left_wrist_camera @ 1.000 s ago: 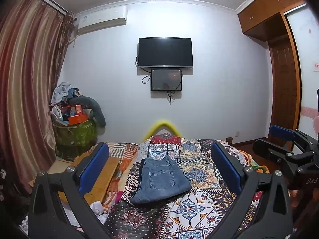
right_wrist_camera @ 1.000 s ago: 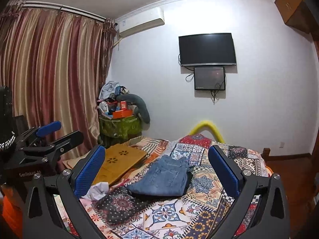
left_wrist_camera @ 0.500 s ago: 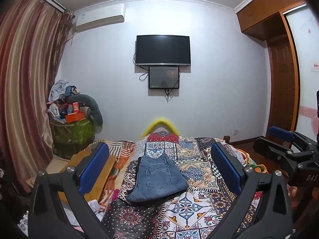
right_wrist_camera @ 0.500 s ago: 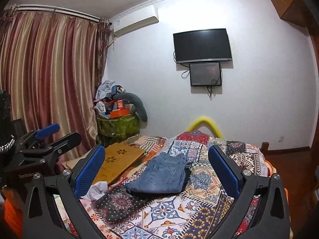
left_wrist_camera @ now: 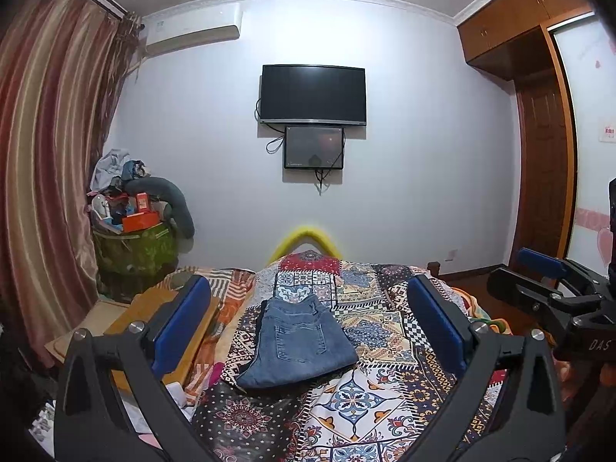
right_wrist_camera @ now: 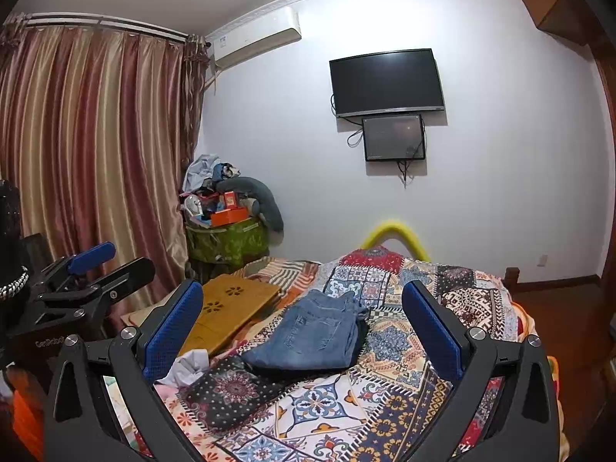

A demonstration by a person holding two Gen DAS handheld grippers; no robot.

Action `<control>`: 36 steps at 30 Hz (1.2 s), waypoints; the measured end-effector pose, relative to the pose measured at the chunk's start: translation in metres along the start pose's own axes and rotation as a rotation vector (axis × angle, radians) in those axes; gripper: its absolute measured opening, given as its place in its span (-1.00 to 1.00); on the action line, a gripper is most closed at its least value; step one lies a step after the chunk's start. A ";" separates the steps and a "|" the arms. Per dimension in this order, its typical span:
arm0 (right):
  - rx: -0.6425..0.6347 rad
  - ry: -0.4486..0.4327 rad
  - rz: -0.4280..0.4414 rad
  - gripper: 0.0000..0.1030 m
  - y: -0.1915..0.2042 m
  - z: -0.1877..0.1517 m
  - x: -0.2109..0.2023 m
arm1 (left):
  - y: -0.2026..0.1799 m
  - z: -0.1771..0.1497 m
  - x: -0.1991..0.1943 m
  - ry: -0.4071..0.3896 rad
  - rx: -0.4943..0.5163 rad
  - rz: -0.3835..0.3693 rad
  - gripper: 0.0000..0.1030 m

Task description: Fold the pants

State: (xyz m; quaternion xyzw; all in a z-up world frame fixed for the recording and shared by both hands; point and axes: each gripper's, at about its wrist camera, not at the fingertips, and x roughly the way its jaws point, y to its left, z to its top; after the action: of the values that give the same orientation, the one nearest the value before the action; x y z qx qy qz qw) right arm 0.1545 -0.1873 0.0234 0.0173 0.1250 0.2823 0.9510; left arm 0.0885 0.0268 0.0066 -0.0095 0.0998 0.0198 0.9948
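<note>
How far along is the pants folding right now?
It looks finished: the jeans lie in a compact folded stack on the patterned bedspread. Nothing is in hand; the left gripper and right gripper are both open, held clear of the fabric. Nothing obvious remains, except perhaps tidying edges.

Right gripper (left_wrist_camera: pixel 546 288) body – "DAS", cut off; left gripper (right_wrist_camera: pixel 100 265) body – perhaps "GenRobot".

The folded jeans (left_wrist_camera: pixel 298 340) lie alone mid-bed; patterned bedspread (left_wrist_camera: pixel 385 331) lies bare at their 12, 3 and 6 o'clock. At 9 o'clock a wooden board (right_wrist_camera: pixel 231 308) and crumpled white cloth (right_wrist_camera: pixel 188 365) crowd the bed edge.
</note>
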 end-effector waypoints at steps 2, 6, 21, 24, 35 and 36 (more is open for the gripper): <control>-0.003 0.000 -0.003 1.00 0.001 0.000 0.000 | 0.000 0.000 0.000 0.000 -0.001 -0.001 0.99; 0.000 0.007 -0.001 1.00 0.001 0.001 0.001 | 0.000 0.000 0.000 0.001 -0.002 -0.002 0.99; 0.007 0.009 0.006 1.00 0.001 0.000 0.000 | -0.002 -0.002 -0.001 0.003 -0.008 -0.002 0.99; 0.008 0.007 0.004 1.00 0.001 0.000 -0.001 | -0.003 -0.003 -0.002 0.001 -0.005 0.002 0.99; 0.021 0.003 0.005 1.00 -0.001 0.000 -0.002 | -0.007 -0.001 0.000 0.002 -0.005 -0.010 1.00; 0.021 0.003 0.005 1.00 -0.001 0.000 -0.002 | -0.007 -0.001 0.000 0.002 -0.006 -0.013 1.00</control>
State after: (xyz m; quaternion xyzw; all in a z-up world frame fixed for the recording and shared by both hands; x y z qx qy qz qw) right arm 0.1535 -0.1897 0.0241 0.0271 0.1295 0.2833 0.9499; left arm 0.0887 0.0197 0.0059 -0.0130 0.1007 0.0137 0.9947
